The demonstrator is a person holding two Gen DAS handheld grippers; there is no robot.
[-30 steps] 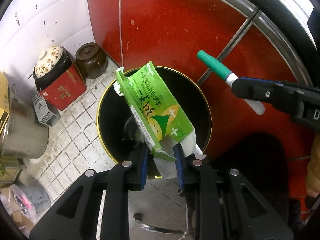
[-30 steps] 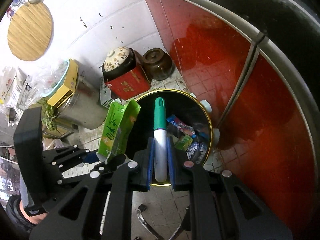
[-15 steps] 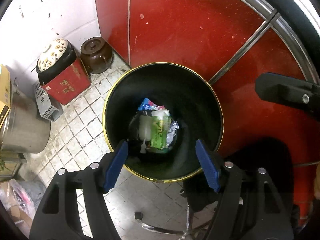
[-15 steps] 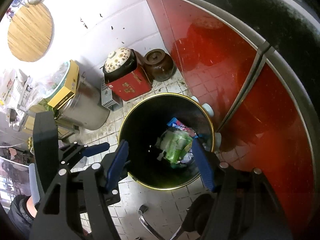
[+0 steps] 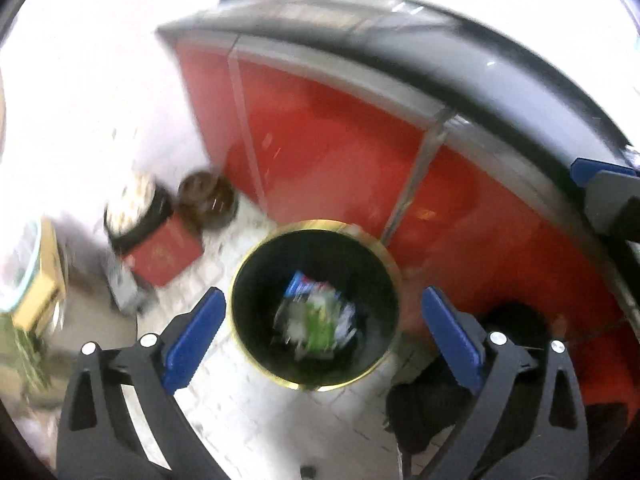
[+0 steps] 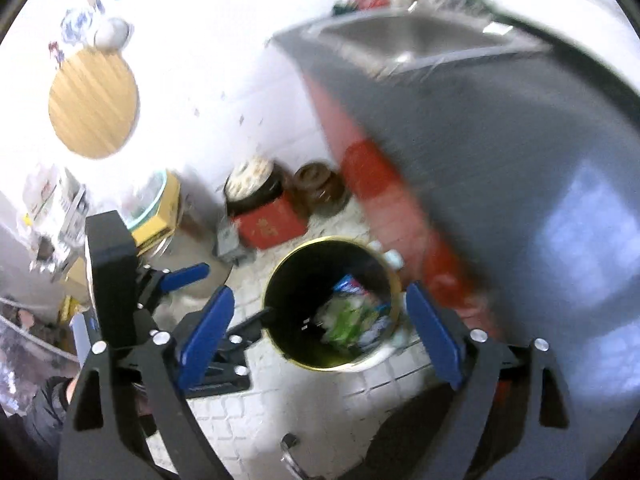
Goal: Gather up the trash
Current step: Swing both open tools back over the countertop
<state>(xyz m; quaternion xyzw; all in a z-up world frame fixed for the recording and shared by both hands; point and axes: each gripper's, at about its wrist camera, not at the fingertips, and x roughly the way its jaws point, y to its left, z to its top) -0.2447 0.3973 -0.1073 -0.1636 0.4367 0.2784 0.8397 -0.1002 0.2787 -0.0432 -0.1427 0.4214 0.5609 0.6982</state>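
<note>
Both pairs of jaws have just been opening and now stand wide with nothing between them: the left gripper (image 5: 322, 330) and the right gripper (image 6: 320, 326) hang above a round black bin (image 5: 240, 320) with a gold rim, standing on the white tiled floor (image 5: 248, 412). The trash (image 5: 316, 320) lies at the bin's bottom, a blurred heap with a green carton, white scraps and a blue wrapper. A red cabinet (image 5: 320, 152) stands just behind the bin

Black bin (image 5: 256, 300) with gold rim; green, blue, perhaps white trash (image 5: 316, 320); red cabinet (image 5: 340, 152).
</note>
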